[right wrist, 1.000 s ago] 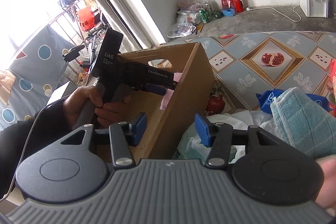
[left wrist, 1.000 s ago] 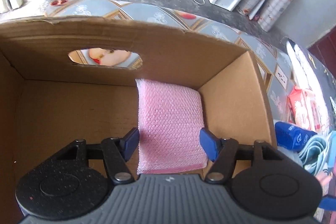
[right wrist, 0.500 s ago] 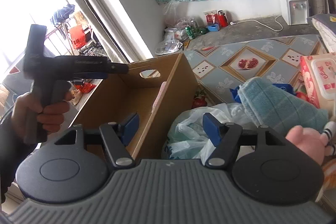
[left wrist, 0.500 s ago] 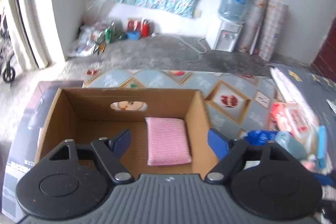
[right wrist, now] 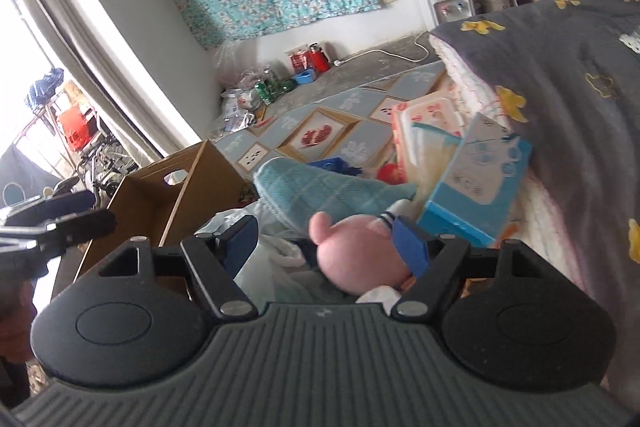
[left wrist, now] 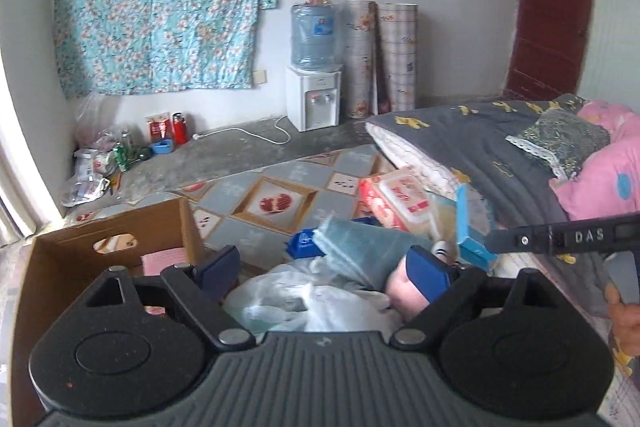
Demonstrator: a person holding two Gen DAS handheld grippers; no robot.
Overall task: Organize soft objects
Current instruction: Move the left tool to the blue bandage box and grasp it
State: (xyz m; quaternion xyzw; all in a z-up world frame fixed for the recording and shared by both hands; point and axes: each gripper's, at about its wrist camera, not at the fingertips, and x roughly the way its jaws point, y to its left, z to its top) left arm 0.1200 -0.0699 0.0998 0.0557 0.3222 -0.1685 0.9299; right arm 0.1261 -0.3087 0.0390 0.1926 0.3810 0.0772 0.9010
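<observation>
I've pulled my left gripper (left wrist: 324, 269) up out of the box (left wrist: 120, 227) and swung it over the heap. The pink pad (left wrist: 162, 261) stays behind against the box's right wall, so that's one soft thing stowed. Both sets of jaws have just been opening. The left stands wide with nothing between its pads; below it lie only the white bag (left wrist: 316, 303) and the towel (left wrist: 360, 247).

My right gripper (right wrist: 324, 241) has come in over the same heap, jaws spread, and the pink plush (right wrist: 356, 255) sits in the gap. The far pad looks just beside it, but I can't see any squeeze, so I call it open and not gripping yet.

Textures now: the pad is a flat woven rectangle. The towel is teal waffle cloth, folded and draped over the plush. The plush is smooth, rounded and squashy, with a striped cuff. The bag is thin crinkled plastic. Next pick, I reckon, is the plush.
</observation>
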